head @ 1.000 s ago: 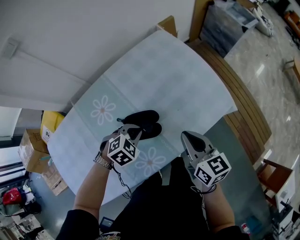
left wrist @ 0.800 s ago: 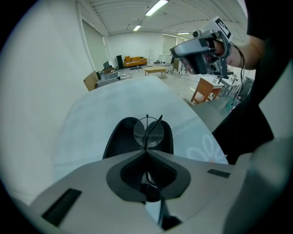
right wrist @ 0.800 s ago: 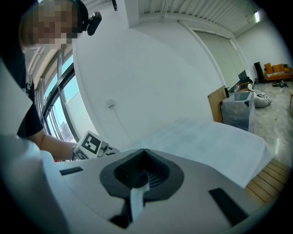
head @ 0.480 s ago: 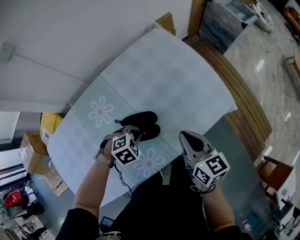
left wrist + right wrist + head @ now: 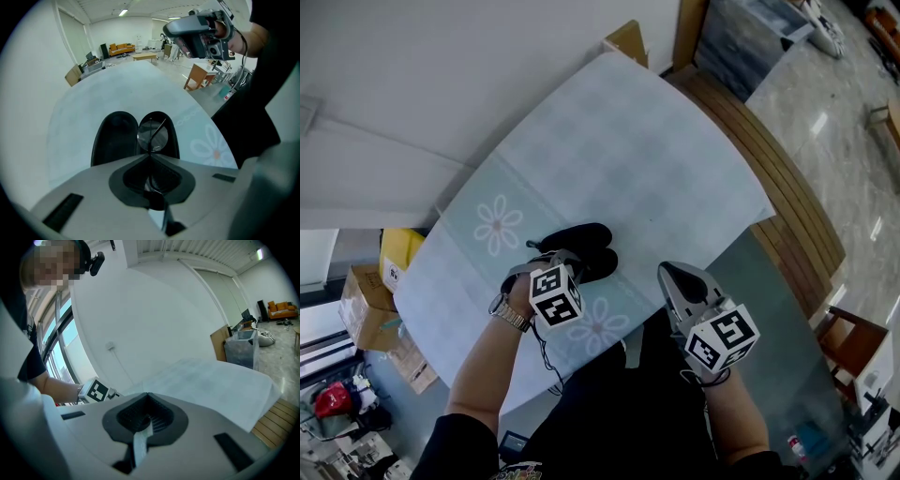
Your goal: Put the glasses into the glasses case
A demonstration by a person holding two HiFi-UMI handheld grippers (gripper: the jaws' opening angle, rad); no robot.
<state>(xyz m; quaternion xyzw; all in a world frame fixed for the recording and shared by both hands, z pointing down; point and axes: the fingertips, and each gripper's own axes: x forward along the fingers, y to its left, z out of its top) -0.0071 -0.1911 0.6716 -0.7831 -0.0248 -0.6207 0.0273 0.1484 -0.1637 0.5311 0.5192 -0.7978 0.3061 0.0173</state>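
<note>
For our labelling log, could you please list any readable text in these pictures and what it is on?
No text can be read.
Label on the yellow box: too small to read.
On the left gripper and right gripper: square markers only, no words.

The glasses are thin and dark-rimmed with a round clear lens. They seem to be folded, though only one lens and a slanting temple show clearly. Their frame is pinched between the closed fingertips of the left gripper, and the lens stands on edge just beyond the tips. The glasses case is black and oval-lobed. It lies open, both halves facing up, directly ahead of the fingers. The lens hangs over the half on the right.
</note>
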